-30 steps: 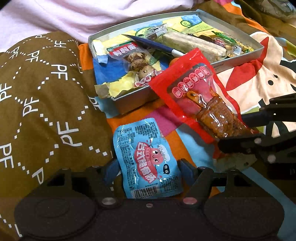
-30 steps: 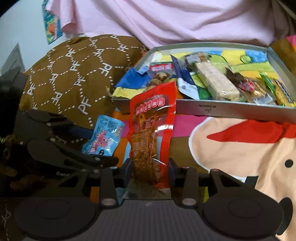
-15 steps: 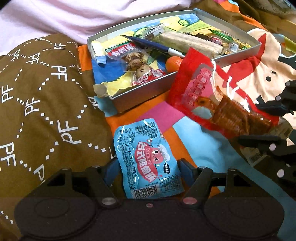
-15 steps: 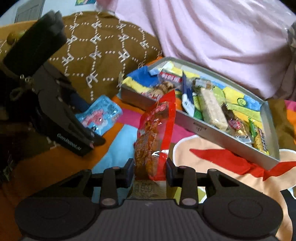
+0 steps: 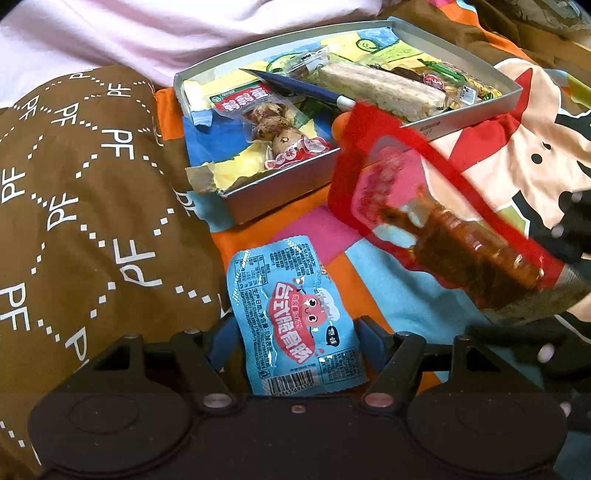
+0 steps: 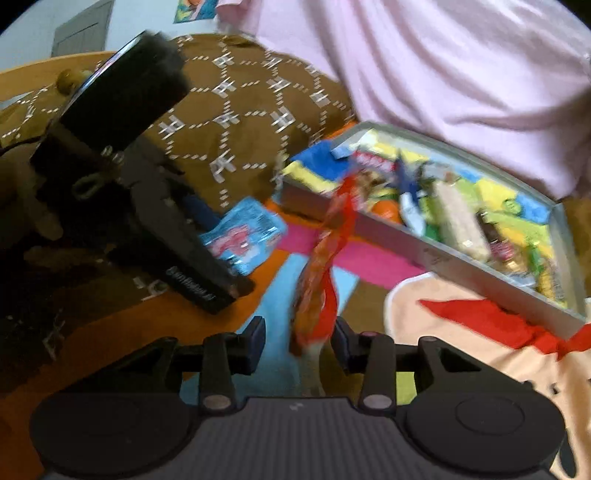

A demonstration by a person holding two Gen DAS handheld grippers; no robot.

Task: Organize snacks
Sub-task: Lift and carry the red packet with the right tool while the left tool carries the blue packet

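Because my left gripper [image 5: 295,332] stands wide around the blue pack [image 5: 295,317] without pressing it, that pack lies flat on the bedspread [image 5: 391,291], just beside the brown pillow [image 5: 92,192]. I judge it light, soft and slick: a sealed foil pouch that will buckle if pinched mid-body, so I would take it at the crimped lower edge by the barcode, where the film is doubled and stiffer.

My right gripper [image 6: 297,341] looks parted, with a gap showing on the left side of the red pack [image 6: 325,266]; the picture is blurred, so I cannot tell whether the jaws grip it or let it go. The red pack hangs limp and twisted from its clear bottom seam, its top pointing toward the tin [image 6: 436,254]. It seems heavier than the blue one, floppy, with oily contents that shift; the seam is the safest hold.

Farther off, the tin sits on the bedspread against the pink sheet [image 5: 184,33], already crowded with snacks, including a quail egg pack [image 5: 273,122] at its near corner.
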